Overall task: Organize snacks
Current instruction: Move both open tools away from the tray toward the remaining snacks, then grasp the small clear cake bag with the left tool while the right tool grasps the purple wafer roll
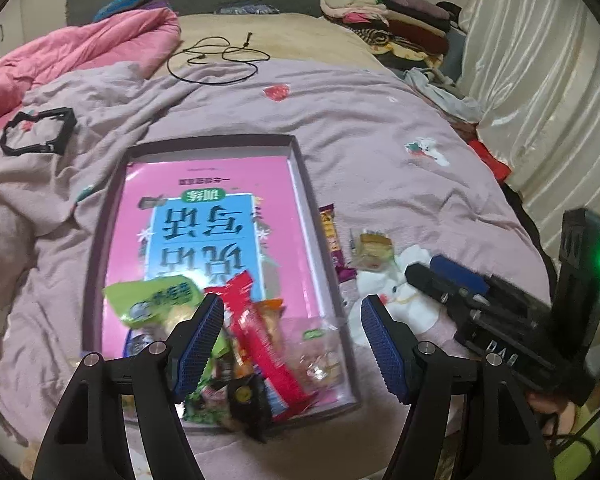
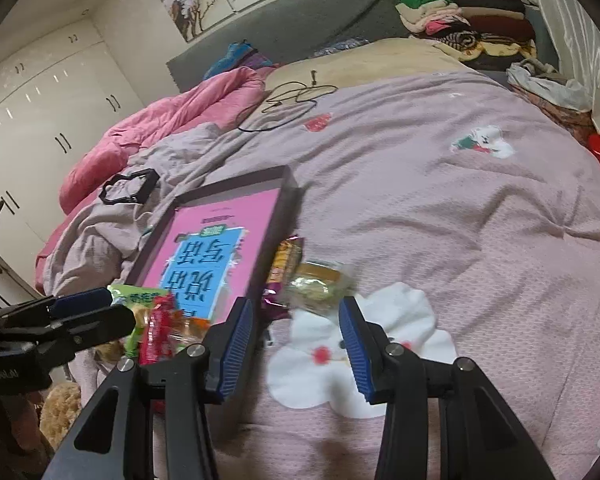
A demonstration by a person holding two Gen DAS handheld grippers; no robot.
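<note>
Both our tools, left (image 1: 292, 340) and right (image 2: 296, 344), gape empty. The clear-wrapped cake (image 2: 320, 284) may skid on the soft bedspread (image 2: 460, 240) when pinched, missing the box (image 1: 300, 168).

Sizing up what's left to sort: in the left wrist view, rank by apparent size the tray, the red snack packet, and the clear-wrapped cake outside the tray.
1. tray
2. red snack packet, though nearness to the camera enlarges it
3. clear-wrapped cake

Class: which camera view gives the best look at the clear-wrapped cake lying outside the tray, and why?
The right wrist view: the cake lies just beyond the open jaws, large and unobstructed beside the tray. The left wrist view shows it smaller, off to the right of the tray, next to the purple bar.
</note>
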